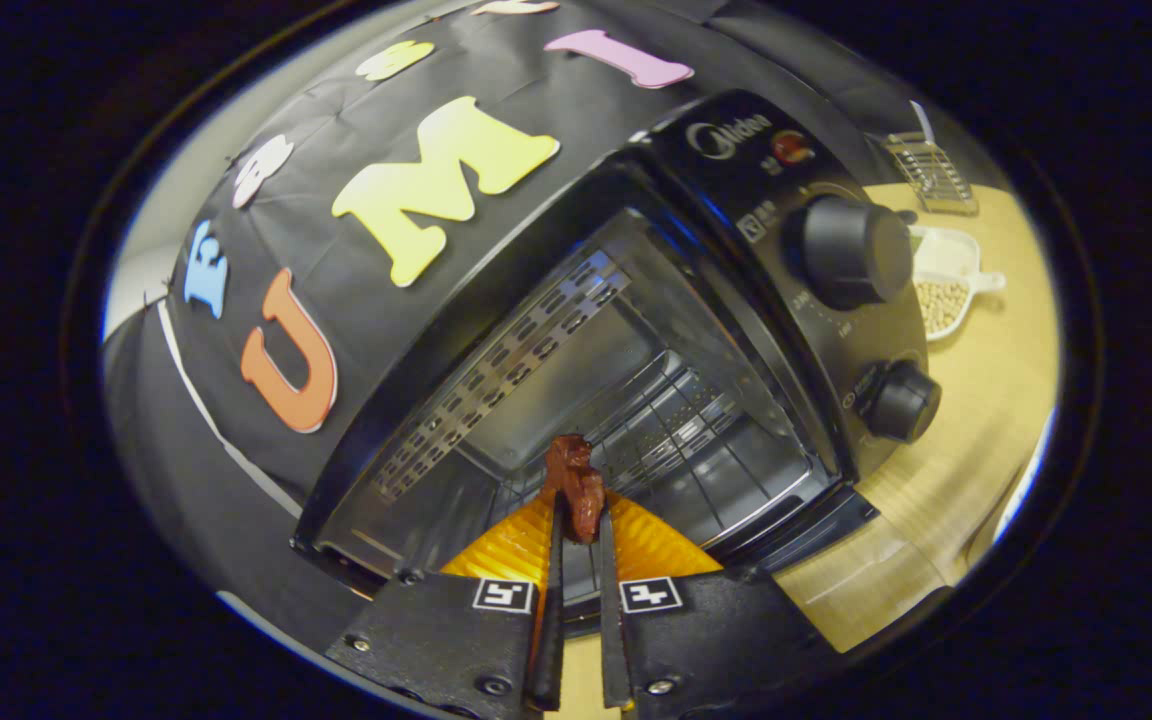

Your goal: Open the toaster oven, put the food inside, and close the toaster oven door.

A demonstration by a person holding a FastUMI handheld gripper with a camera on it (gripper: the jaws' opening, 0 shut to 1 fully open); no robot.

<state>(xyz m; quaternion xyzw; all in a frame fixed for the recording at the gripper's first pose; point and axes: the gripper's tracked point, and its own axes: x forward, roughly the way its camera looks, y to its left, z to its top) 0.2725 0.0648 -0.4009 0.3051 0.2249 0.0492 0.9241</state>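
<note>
My gripper (578,520) was pinched narrow on the reddish-brown food (576,482) — its long axis ran forward along my fingers, tip pointing into the open toaster oven (576,380) — above the wire rack (696,440)

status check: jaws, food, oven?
Gripper shut on the food, jaws pinching it. Toaster oven open, food at its mouth, above the rack. Nothing in the way.

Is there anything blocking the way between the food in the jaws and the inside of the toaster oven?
Nothing visible does. The gripper is shut on the food, the toaster oven stands open just ahead, and the wire rack inside looks bare.
</note>
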